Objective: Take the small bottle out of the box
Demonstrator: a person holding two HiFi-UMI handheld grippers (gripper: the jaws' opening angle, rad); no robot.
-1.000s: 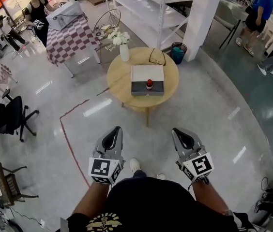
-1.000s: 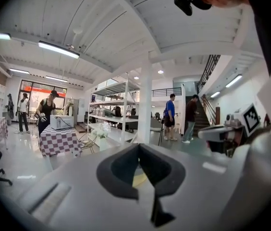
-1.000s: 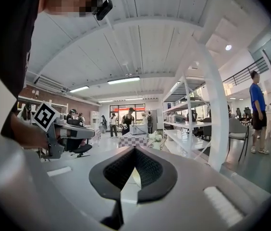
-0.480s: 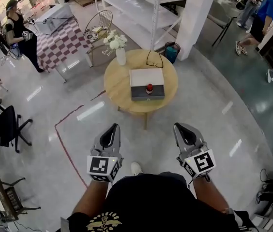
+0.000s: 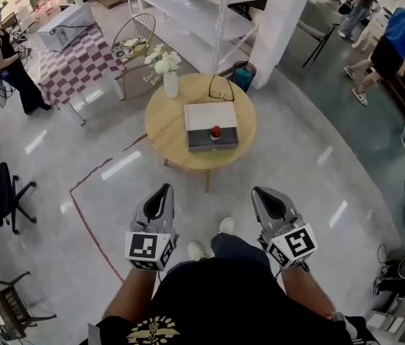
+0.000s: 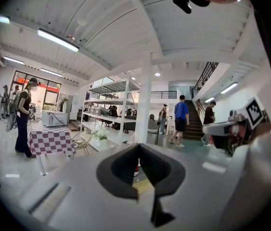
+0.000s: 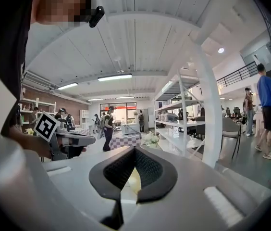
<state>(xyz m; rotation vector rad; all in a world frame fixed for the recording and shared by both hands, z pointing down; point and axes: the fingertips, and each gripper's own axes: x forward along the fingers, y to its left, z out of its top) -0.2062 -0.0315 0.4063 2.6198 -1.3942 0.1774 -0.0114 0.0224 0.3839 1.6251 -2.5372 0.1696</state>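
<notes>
Slid a little leftward across the head view since a second ago: round wooden table (image 5: 165, 131) and all that sits on it, with pale shoes (image 5: 225, 226) landed on fresh spots just under the tools. Read as steps taken toward the work, no arrival yet. Wide glossy floor (image 5: 317, 192) lying between tools and table, far too much gap for any reach. Table ahead, between the two lines of aim, well apart from both tips. On it, box (image 5: 204, 113), white on top and dark along the side facing the tools. Left gripper (image 5: 164, 190) and right gripper (image 5: 262, 192) held side by side low before the body, aimed toward the table; both clenched tight, pads meeting, nothing caught between them in either gripper view. Past the box on the left gripper's side, white vase (image 5: 170, 85) of flowers; behind the box, farthest from the tools, dark glasses (image 5: 221, 90). Smallest of all, small bottle (image 5: 215, 131) with a red top, standing upright in the near part of the box, apparently inside it and untouched. Meaning for the task: nothing begun on the bottle itself; more closing of distance needed first, then opening of one tool before any grip, with care not to tip so slim a thing against the box wall.
</notes>
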